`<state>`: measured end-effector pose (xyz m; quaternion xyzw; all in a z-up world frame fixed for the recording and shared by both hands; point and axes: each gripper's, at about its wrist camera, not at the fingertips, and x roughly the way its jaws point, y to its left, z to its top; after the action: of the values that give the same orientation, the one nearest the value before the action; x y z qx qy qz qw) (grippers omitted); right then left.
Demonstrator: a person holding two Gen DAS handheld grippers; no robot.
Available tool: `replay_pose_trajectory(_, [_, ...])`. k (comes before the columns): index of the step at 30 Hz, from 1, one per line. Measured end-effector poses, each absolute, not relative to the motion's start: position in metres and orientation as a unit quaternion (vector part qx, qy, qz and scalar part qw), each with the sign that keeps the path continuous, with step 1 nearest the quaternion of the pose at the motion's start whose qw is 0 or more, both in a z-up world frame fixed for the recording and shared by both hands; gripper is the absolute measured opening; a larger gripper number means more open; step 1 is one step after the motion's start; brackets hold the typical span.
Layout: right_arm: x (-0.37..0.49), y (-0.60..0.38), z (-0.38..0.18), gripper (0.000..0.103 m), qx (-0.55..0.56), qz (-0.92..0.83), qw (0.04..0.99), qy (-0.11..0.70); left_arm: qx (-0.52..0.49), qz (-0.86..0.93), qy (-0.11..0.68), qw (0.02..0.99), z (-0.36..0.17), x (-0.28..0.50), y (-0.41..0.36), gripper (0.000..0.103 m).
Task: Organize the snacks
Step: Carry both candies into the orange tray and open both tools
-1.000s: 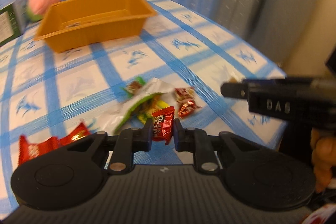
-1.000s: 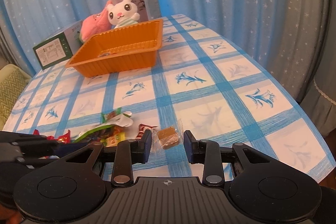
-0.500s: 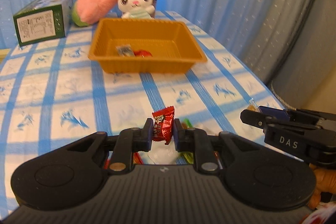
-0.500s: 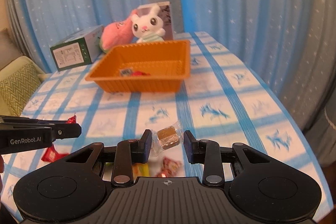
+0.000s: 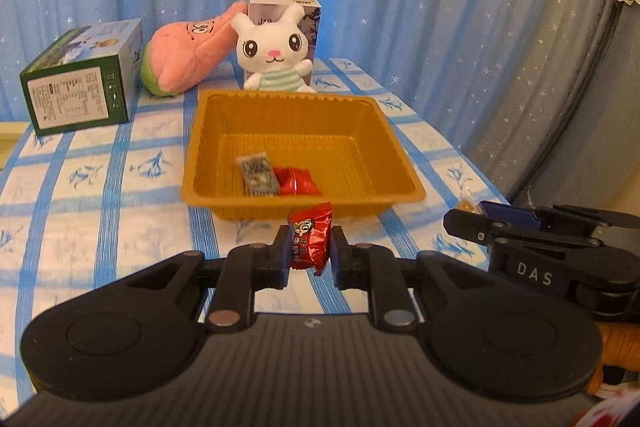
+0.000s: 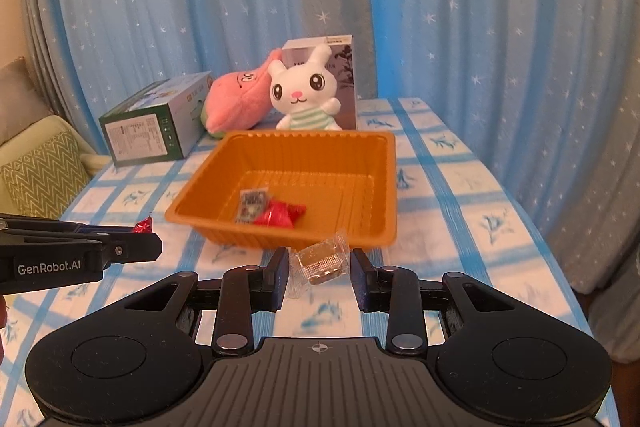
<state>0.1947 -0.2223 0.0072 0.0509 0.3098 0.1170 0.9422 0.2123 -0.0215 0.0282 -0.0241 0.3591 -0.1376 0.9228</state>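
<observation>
Candies are being carried just short of the orange tray: a light, crinkly red-wrapped candy is clamped across its middle by the left gripper, and a slippery clear-wrapped brown candy is pinched by the right gripper.

I see the orange tray on the checked table, toward its far edge, ribbed walls, upright. On its floor, near the front wall: a grey-printed sachet lying flat, touching a red wrapped candy. Another red wrapped candy is pinched upright above the table, just before the tray's front rim. A clear-wrapped amber candy is likewise clamped there.
</observation>
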Motion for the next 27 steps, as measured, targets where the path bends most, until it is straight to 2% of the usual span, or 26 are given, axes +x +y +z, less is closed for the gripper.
replay_pose_trajectory(27, [0.337, -0.224, -0.011, 0.033, 0.088, 0.115, 0.921, 0.362, -0.036, -0.122, 0.384, 0.914, 0.007, 0.356, -0.017, 0.018])
